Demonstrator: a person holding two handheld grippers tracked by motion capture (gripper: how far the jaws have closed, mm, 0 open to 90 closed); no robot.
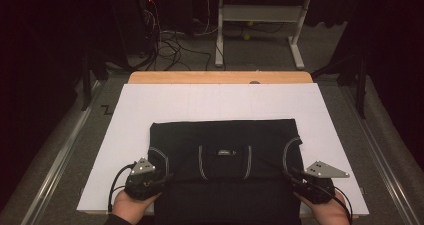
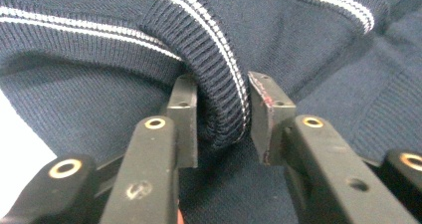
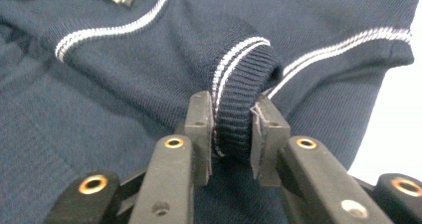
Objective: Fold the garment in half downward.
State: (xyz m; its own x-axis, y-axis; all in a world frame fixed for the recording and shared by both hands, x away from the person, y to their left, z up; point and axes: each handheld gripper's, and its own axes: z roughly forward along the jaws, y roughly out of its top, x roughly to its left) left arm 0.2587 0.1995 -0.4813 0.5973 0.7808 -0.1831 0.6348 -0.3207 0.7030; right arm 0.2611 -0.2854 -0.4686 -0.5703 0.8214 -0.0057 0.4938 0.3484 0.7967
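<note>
A dark navy knit sweater with white-striped ribbed trim lies folded on a white sheet near the table's front edge. My left gripper is at the sweater's left side. In the left gripper view a rolled ribbed cuff sits between the jaws of that gripper, touching both pads. My right gripper is at the sweater's right side. In the right gripper view its jaws pinch another ribbed cuff. A hand holds each gripper from the bottom edge.
The white sheet covers a wooden table and leaves bare margins left, right and behind the sweater. Beyond the table stand a white desk frame and loose cables on a grey carpet. Metal rails run along both sides.
</note>
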